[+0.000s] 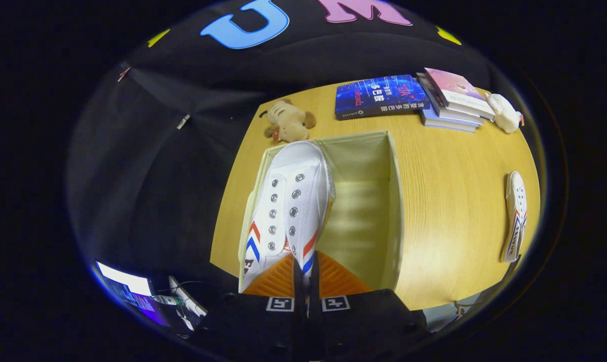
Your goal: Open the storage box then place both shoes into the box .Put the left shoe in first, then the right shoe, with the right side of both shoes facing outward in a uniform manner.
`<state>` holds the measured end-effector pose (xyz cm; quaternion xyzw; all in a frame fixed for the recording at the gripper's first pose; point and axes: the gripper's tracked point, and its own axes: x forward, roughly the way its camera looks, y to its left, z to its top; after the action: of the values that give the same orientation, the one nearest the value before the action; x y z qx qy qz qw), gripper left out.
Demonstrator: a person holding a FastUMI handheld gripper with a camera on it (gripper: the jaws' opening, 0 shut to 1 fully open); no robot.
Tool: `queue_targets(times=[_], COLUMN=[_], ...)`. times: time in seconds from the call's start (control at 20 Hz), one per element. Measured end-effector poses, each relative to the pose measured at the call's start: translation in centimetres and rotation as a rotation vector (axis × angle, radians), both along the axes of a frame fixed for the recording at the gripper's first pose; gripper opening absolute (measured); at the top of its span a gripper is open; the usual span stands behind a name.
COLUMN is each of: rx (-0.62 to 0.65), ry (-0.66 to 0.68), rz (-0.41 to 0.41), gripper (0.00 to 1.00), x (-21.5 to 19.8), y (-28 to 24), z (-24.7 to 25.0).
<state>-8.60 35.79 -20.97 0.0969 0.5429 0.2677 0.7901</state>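
Your claw point(306, 274) pinches one white canvas shoe point(288, 211) by its heel rim, both ribbed orange fingers point(275, 279) pressed close on the fabric. The shoe has metal eyelets and red and blue chevron stripes; it hangs toe-forward over the left side of the open box point(395, 201), a pale fabric-walled rectangle on the wood-grain surface point(449, 211). The second shoe point(514, 216) lies on that surface, well apart to the right of the box. Beyond the box sit one tan plush toy point(288, 121), one blue book point(381, 96), a stack of books point(454, 100) and one white plush point(504, 113).
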Motion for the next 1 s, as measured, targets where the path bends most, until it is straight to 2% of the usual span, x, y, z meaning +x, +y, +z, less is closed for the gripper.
queue_targets(times=[0.3,0.6,0.65,0.7,0.75,0.8,0.85,1.0], rx=[-0.123,-0.205,-0.203,-0.212,-0.219,-0.217,-0.190,-0.101], ry=[0.043,0.052,0.057,0.054,0.053,0.044,0.028,-0.028], rz=[0.027,0.056,0.064,0.073,0.080,0.087,0.094,0.074], gripper=[0.05,0.05,0.08,0.12,0.21,0.23,0.33,0.81], x=[0.8,1.0,0.8,0.8,0.5,0.5,0.5,0.9], y=[2.2,3.1,3.4,3.3,3.1,3.1,3.2,3.1], z=[-5.9,-9.3,-9.6,-9.8,-9.7,-9.8,-8.9,-5.2])
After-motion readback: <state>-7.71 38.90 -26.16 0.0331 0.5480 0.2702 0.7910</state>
